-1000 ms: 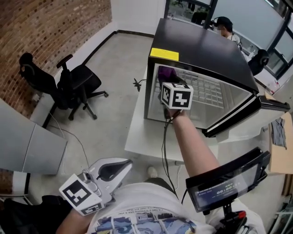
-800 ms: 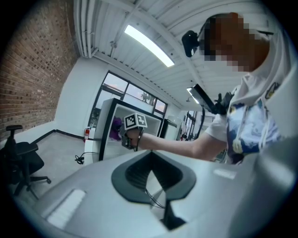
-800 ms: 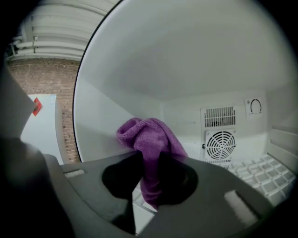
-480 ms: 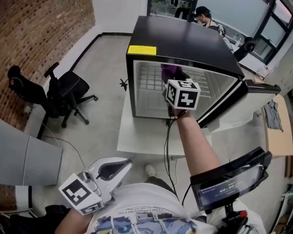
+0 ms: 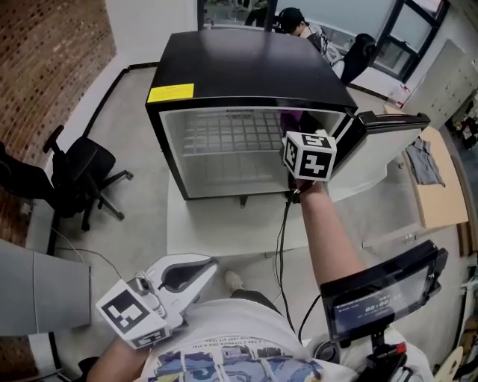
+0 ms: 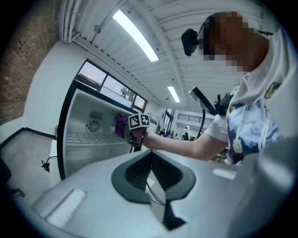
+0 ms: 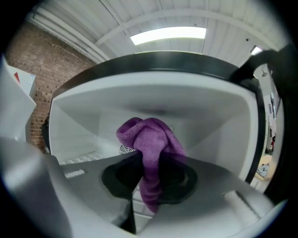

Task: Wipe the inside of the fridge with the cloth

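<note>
A black mini fridge (image 5: 246,67) stands with its door (image 5: 377,145) swung open to the right. Its white inside holds a wire shelf (image 5: 224,134). My right gripper (image 5: 293,130) reaches into the opening's upper right part and is shut on a purple cloth (image 5: 290,118). In the right gripper view the cloth (image 7: 150,139) hangs bunched between the jaws of the right gripper (image 7: 149,173), in front of the fridge's back wall (image 7: 186,116). My left gripper (image 5: 203,267) is held low by the person's body, shut and empty. The left gripper (image 6: 150,162) looks toward the fridge (image 6: 88,135).
The fridge rests on a white table (image 5: 216,224). A black office chair (image 5: 78,175) stands on the floor at left by a brick wall (image 5: 45,52). A wooden desk (image 5: 441,186) is at right. A person (image 5: 295,19) sits behind the fridge. A screen (image 5: 381,295) hangs at lower right.
My right gripper with the cloth has moved from the left part of the fridge opening across to its right part. The head view has swung with it. The left gripper has stayed put.
</note>
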`<state>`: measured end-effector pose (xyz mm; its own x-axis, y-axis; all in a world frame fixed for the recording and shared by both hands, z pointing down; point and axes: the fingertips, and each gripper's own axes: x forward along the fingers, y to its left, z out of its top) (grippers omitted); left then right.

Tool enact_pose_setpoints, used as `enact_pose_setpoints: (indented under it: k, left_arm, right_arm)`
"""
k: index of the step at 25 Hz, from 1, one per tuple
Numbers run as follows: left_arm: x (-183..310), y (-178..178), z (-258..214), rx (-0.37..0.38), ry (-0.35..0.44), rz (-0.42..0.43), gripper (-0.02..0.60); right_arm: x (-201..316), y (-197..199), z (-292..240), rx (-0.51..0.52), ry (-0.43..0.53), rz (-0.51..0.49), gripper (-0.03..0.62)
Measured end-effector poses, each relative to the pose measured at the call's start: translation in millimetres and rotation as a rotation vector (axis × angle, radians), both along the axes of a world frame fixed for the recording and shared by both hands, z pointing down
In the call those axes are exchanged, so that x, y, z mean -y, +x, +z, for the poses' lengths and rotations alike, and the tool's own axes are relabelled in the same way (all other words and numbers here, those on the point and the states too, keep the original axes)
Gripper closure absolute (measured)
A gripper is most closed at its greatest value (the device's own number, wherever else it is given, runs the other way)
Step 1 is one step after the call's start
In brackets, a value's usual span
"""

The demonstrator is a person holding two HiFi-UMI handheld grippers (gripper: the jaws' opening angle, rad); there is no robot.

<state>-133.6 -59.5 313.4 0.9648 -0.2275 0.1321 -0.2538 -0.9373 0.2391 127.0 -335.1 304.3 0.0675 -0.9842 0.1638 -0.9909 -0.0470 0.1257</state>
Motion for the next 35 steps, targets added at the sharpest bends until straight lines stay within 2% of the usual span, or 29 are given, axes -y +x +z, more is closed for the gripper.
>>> enact_pose_setpoints:
  k: [6, 12, 19, 35]
  left_arm:
    - [7, 9, 1, -0.001, -0.010, 0.025, 0.575]
    - [12, 6, 3, 0.001, -0.019, 0.001, 0.575]
    - [12, -11, 6, 0.002, -0.025, -0.052, 0.575]
    - [6, -72, 7, 0.004, -0.023, -0.245, 0.575]
  right_arm:
    - [3, 8, 42, -0.008, -0.093, 0.013, 0.516]
    - [10, -16, 59, 0.026, -0.117, -0.039, 0.516]
    - [25, -72, 66, 0.038, -0.121, -0.131, 0.516]
    - [47, -203, 67, 0.100, -0.127, -0.349, 0.516]
